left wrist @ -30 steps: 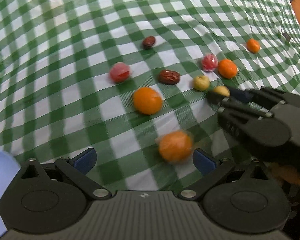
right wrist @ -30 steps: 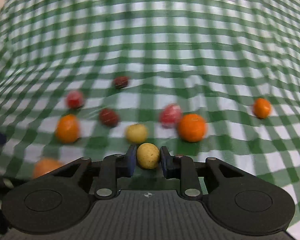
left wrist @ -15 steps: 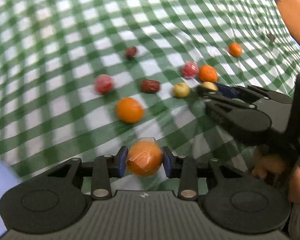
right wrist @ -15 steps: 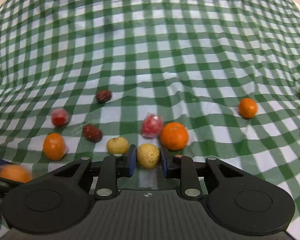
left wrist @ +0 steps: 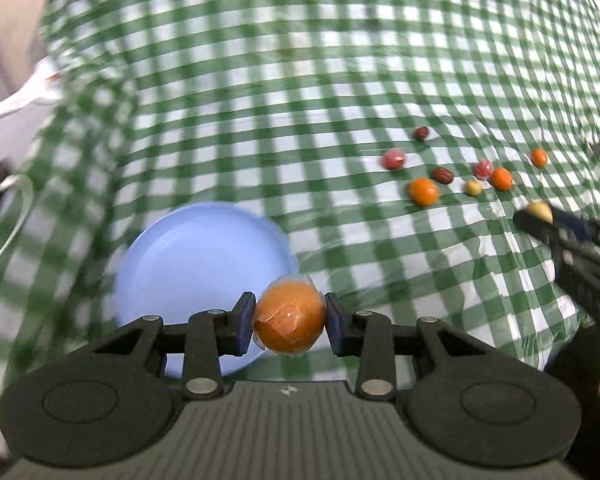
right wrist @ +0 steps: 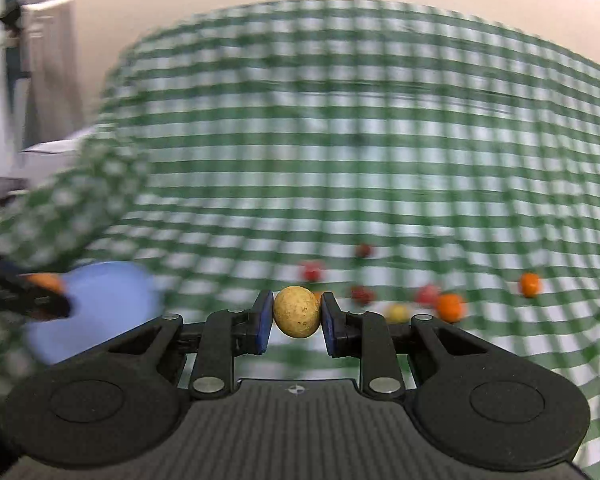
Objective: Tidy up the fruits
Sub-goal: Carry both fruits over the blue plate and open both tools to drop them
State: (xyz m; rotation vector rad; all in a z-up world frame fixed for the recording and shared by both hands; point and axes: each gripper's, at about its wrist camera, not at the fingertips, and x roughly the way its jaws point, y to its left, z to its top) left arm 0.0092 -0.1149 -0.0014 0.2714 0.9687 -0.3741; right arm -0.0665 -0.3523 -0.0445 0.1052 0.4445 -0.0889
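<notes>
The left gripper is pinching a wrapped orange fruit (its jaws closed onto it moments ago) above the near right edge of a blue plate. The right gripper is squeezing a small yellow fruit. Loose fruits are lying far right on the checked cloth.

Right wrist view smears the loose fruits and tablecloth.

A home dining spot — green-checked tablecloth, blue plate, scattered fruit.
</notes>
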